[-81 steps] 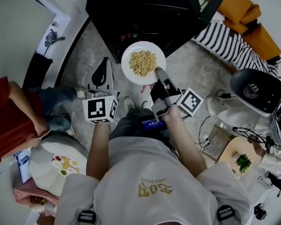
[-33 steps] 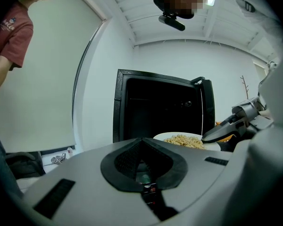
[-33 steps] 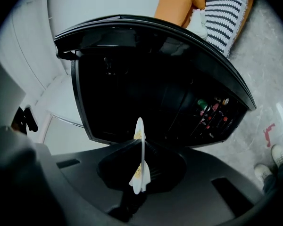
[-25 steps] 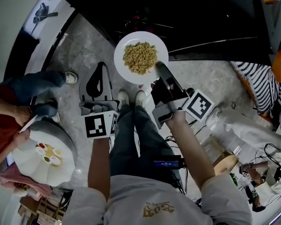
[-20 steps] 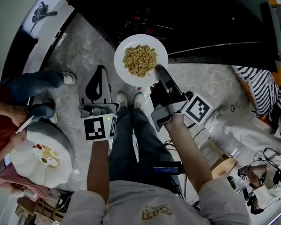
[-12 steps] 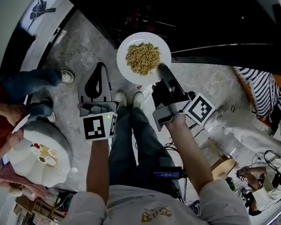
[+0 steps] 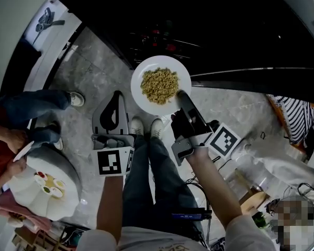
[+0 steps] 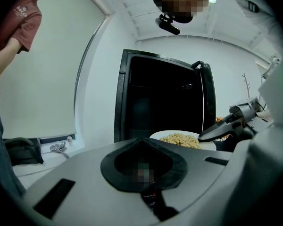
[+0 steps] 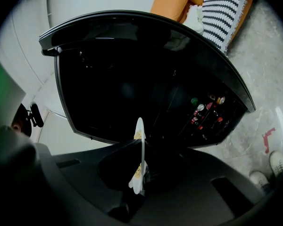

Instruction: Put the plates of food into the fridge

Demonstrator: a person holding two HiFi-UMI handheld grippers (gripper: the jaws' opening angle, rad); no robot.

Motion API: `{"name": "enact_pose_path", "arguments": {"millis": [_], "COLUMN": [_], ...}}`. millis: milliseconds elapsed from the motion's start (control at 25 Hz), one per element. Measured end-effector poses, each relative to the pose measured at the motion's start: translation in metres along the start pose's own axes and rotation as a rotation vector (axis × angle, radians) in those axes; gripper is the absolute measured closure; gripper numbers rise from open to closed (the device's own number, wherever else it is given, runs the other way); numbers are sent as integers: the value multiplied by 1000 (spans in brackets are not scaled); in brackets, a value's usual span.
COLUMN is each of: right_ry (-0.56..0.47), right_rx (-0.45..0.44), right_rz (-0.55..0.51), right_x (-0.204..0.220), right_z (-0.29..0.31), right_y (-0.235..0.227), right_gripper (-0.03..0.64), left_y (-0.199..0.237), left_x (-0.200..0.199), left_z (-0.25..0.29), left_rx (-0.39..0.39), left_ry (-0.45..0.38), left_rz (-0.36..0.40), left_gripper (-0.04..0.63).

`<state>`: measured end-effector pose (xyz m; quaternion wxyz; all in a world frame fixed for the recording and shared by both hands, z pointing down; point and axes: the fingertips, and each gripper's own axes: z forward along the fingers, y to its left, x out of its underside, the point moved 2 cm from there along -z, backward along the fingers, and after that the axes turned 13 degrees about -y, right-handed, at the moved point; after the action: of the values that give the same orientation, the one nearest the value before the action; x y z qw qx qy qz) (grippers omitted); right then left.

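A white plate of noodles [image 7: 160,84] hangs just in front of the dark open fridge [image 7: 209,30]. My right gripper [image 7: 181,95] is shut on the plate's near right rim. In the right gripper view the plate [image 9: 140,154] shows edge-on between the jaws, with the fridge's dark inside [image 9: 132,84] and its bottles [image 9: 206,109] ahead. My left gripper [image 7: 114,110] is shut and holds nothing, level with the plate to its left. The left gripper view shows the plate [image 8: 183,138] and the fridge [image 8: 162,98] beyond my shut jaws.
A person in a red top [image 7: 2,145] stands at the left beside a small round white table [image 7: 44,184] with a dish of food. A second person's feet [image 7: 144,127] rest on the grey stone floor below the plate. Cables and gear [image 7: 251,192] lie at lower right.
The fridge has come closer and fills more of the top of the head view. The plate and right gripper have sunk slightly in the head view; the left gripper too.
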<state>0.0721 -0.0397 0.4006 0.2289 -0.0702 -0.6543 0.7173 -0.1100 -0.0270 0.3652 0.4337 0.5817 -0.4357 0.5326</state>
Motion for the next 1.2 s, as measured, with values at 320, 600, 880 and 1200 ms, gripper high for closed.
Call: {"name": "enact_pose_path", "arguments": {"millis": [320, 600, 880, 1200], "right_ry": [10, 14, 11, 11], "right_rx": [4, 24, 25, 58], "right_rz": [-6, 9, 14, 23], "right_x": [5, 18, 22, 19], "right_z": [5, 10, 17, 60], "right_y": [-12, -20, -25, -39], "right_gripper": [598, 598, 598, 598], "left_y": [1, 13, 17, 34], "left_x": [11, 20, 34, 58], "left_z": [5, 4, 4, 40], "left_rx": [-5, -15, -28, -28], "left_ry": [-2, 2, 10, 39], "left_rz": [-7, -10, -33, -54], "left_gripper": [588, 589, 589, 589]}}
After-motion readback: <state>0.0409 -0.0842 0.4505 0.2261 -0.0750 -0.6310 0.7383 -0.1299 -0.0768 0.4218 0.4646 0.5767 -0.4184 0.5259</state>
